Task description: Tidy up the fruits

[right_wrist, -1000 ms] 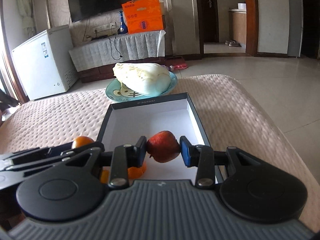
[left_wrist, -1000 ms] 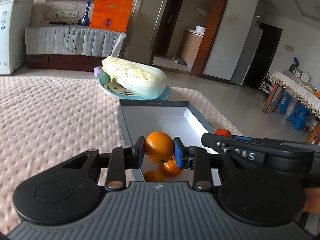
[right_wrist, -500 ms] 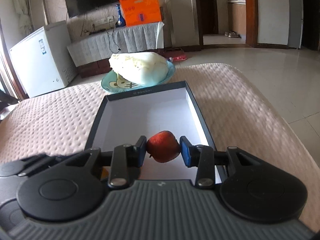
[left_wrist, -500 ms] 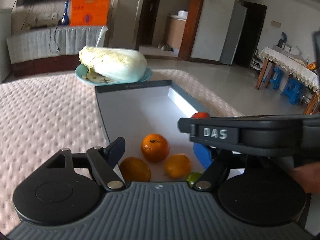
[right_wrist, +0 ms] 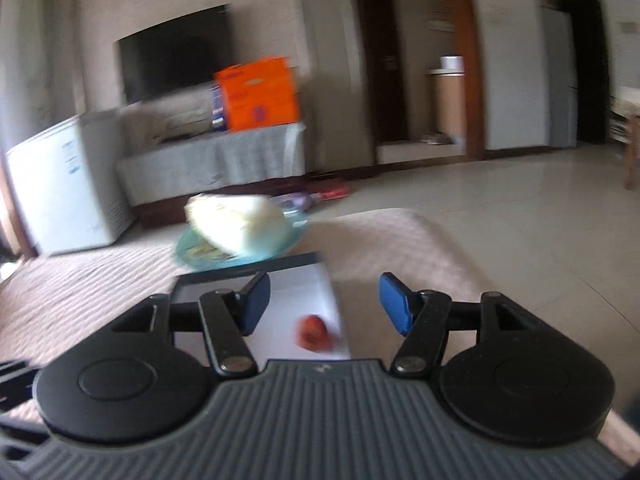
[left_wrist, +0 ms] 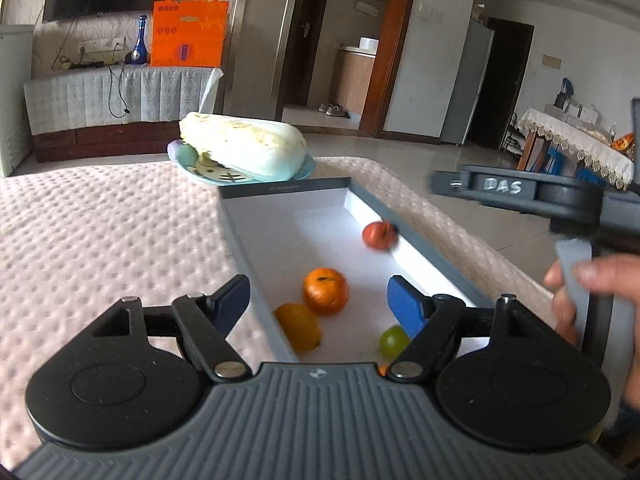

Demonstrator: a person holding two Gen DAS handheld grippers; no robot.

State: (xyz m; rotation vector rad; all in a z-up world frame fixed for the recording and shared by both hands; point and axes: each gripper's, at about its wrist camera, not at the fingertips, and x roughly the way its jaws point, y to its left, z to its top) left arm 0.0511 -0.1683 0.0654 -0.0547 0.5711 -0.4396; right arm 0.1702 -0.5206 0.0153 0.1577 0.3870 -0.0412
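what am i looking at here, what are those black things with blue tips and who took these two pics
Those are two hand-held grabbers; a person squeezes one in each hand. Each carries its own camera looking out past its blue tips, so one picture comes from the left gripper and the other from the right gripper. Both have their jaws open and hold nothing. On the pink cloth sits a grey box with two oranges, a red apple and a small green fruit inside. Behind it a cabbage lies on a blue plate.
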